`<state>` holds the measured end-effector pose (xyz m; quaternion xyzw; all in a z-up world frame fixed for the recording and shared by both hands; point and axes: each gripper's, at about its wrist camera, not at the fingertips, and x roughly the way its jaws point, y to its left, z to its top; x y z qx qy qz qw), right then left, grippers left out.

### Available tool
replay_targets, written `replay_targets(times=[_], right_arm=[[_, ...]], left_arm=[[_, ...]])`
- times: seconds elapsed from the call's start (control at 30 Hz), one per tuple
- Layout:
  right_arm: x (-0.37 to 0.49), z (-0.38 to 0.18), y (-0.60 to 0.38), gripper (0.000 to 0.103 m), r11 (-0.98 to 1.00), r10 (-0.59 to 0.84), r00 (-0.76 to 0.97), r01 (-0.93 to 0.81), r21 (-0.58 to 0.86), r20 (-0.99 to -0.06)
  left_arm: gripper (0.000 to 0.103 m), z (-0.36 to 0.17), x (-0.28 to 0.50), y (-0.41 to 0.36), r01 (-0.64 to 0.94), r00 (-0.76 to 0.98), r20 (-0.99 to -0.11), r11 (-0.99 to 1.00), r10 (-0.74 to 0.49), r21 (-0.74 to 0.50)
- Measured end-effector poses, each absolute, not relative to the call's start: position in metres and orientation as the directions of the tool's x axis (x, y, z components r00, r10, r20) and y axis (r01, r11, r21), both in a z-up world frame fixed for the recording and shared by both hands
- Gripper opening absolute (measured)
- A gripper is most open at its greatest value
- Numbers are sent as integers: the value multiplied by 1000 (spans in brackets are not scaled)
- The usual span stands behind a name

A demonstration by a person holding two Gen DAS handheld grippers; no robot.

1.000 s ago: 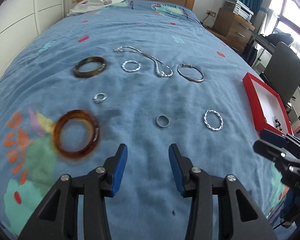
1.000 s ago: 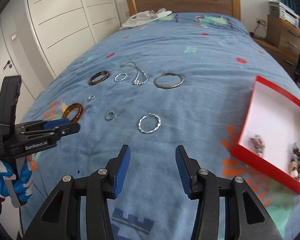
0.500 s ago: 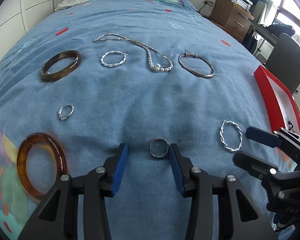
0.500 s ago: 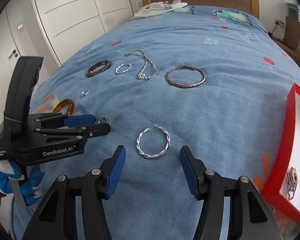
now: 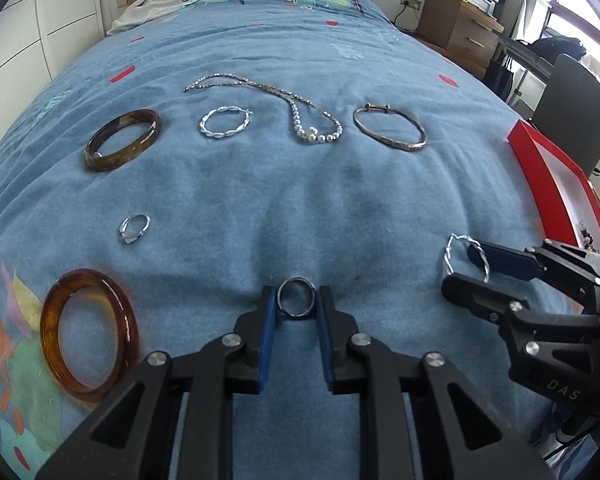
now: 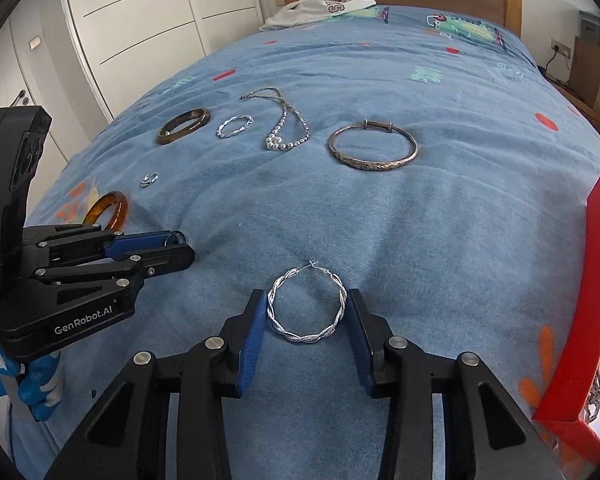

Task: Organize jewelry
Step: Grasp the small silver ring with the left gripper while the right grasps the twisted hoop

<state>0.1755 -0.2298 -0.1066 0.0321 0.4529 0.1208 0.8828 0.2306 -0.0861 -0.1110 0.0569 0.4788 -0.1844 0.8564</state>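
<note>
Jewelry lies spread on a blue bedspread. My left gripper [image 5: 296, 304] is open, its blue pads on either side of a plain dark ring [image 5: 297, 296] lying flat. My right gripper [image 6: 306, 307] is open around a twisted silver hoop [image 6: 307, 306], also flat on the bed. Farther back lie a dark brown bangle [image 5: 122, 145], a second twisted hoop [image 5: 225, 121], a bead necklace [image 5: 300, 120] and a metal bangle [image 5: 389, 127]. A small silver ring [image 5: 134, 227] and an amber bangle [image 5: 88, 328] lie at the left.
A red box [image 6: 588, 320] with a white inside stands on the bed's right side, holding some jewelry [image 6: 598, 388]. White clothing [image 5: 168, 0] lies by the wooden headboard. A cupboard, a wooden dresser and a chair [image 5: 572, 116] flank the bed.
Both grippers have moved forward and down to the bedspread. The dark ring now sits between the left pads and the twisted hoop between the right pads.
</note>
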Motion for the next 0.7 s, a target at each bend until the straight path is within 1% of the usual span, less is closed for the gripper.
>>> replay_targets(times=[0.33,0.7], right_arm=[[150,-84,-237,39,968,251,588,-173,183,-769],[97,-34,-267,39,978,206,658,-120,169,-725]], left_arm=[[18,-91,213,-77,351,487,-832,932,-266,-93],[18,-40,173,-92,385,529,-793,918,-304,-95]])
